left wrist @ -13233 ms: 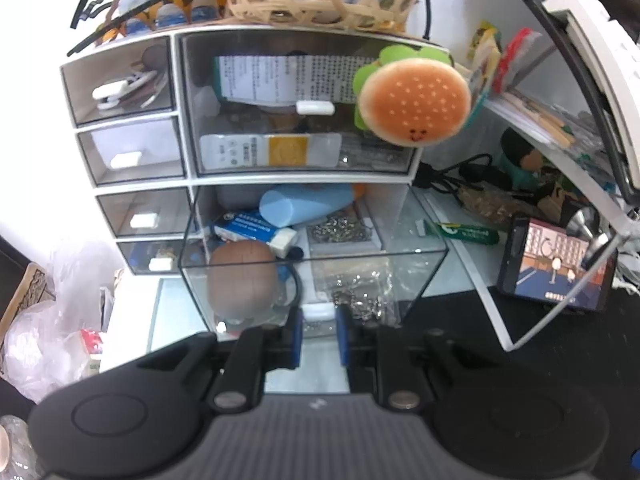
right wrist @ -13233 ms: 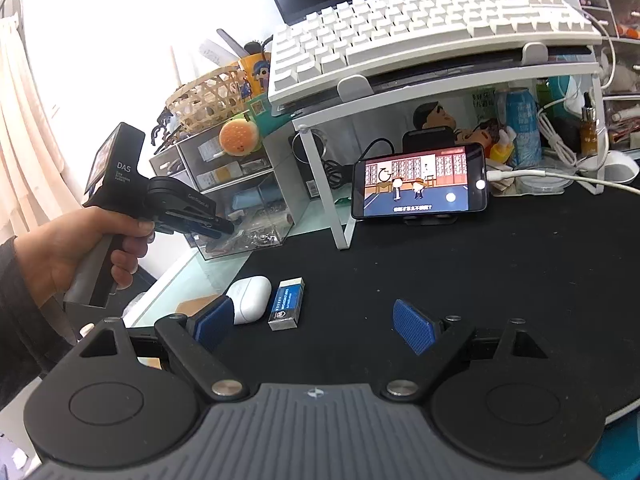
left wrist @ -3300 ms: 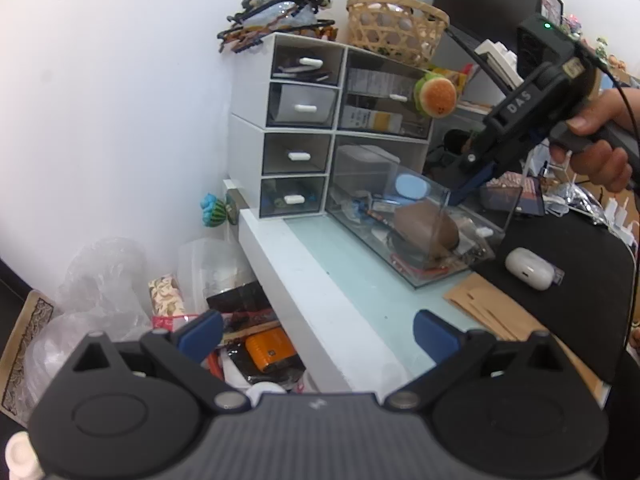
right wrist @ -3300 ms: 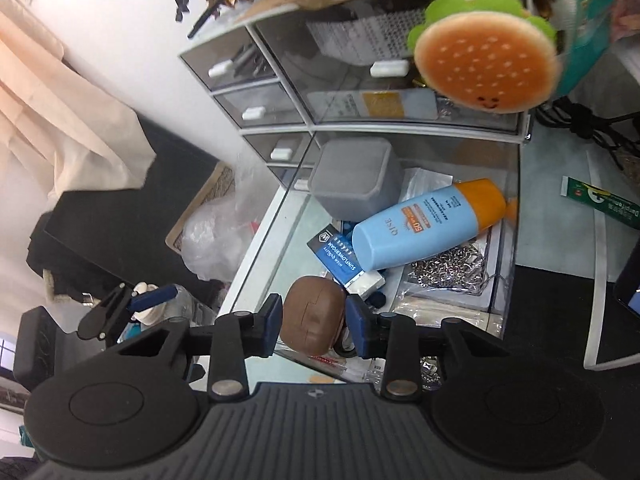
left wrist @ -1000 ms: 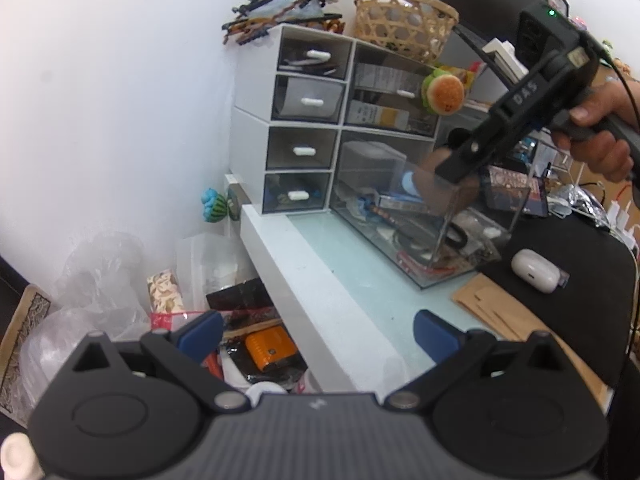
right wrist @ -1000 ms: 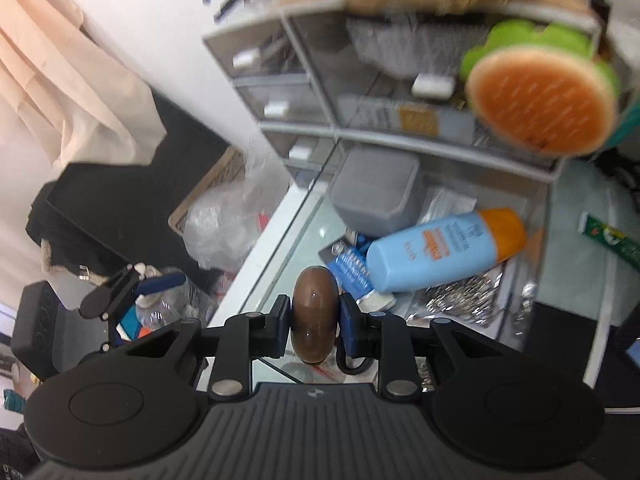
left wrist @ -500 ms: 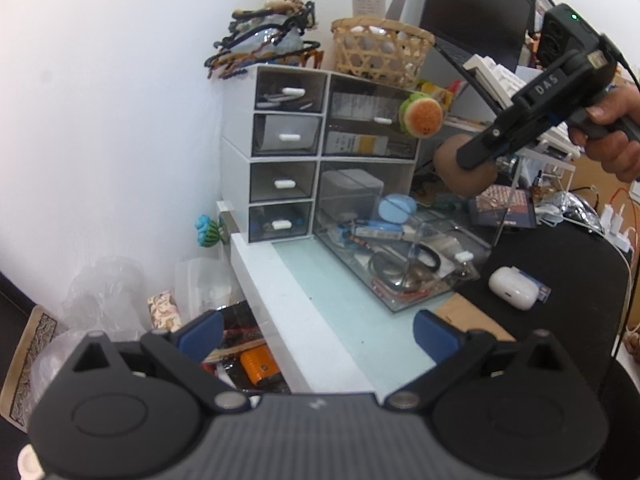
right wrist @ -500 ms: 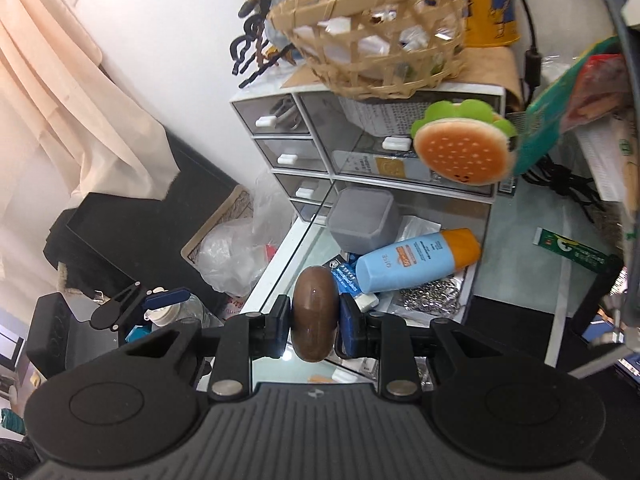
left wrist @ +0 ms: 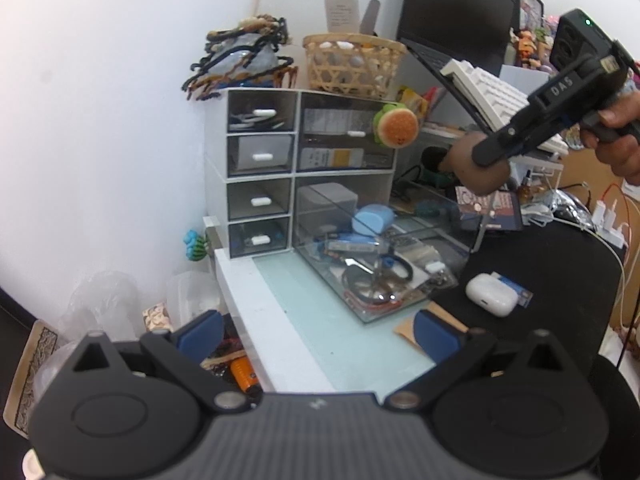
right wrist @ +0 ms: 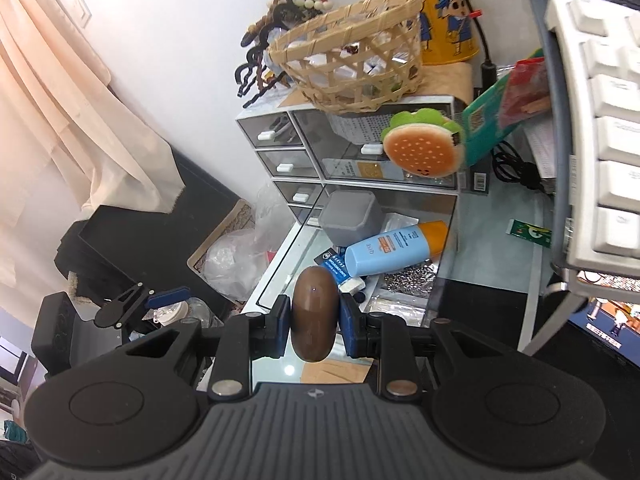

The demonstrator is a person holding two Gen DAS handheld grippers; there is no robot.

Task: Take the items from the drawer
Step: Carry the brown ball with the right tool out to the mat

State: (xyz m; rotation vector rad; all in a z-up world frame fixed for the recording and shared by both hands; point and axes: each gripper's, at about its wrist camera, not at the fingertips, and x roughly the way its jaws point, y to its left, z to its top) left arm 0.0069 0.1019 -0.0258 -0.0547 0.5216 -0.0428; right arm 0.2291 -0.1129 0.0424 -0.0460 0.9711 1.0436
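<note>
My right gripper (right wrist: 314, 322) is shut on a brown oval case (right wrist: 315, 314) and holds it in the air above the pulled-out clear drawer (right wrist: 444, 276). The same case (left wrist: 478, 168) shows in the left wrist view, high above the drawer (left wrist: 400, 308). Inside the drawer lie a blue sunscreen tube (right wrist: 394, 250), a grey box (right wrist: 350, 218), a dark blue packet (right wrist: 338, 266) and a pile of metal clips (right wrist: 408, 280). My left gripper (left wrist: 316, 338) is open and empty, back from the desk's left edge.
A white earbuds case (left wrist: 490, 300) and a small blue-and-white box (left wrist: 516, 288) lie on the black mat right of the drawer. The drawer unit (left wrist: 260, 168) carries a wicker basket (left wrist: 354, 66) and a burger plush (left wrist: 396, 126). A keyboard (right wrist: 600, 120) on a stand overhangs the right.
My right gripper closed on the brown case in the drawer and has lifted it up and back, clear of the drawer. My left gripper, once at the drawer handle, stays open and drew back.
</note>
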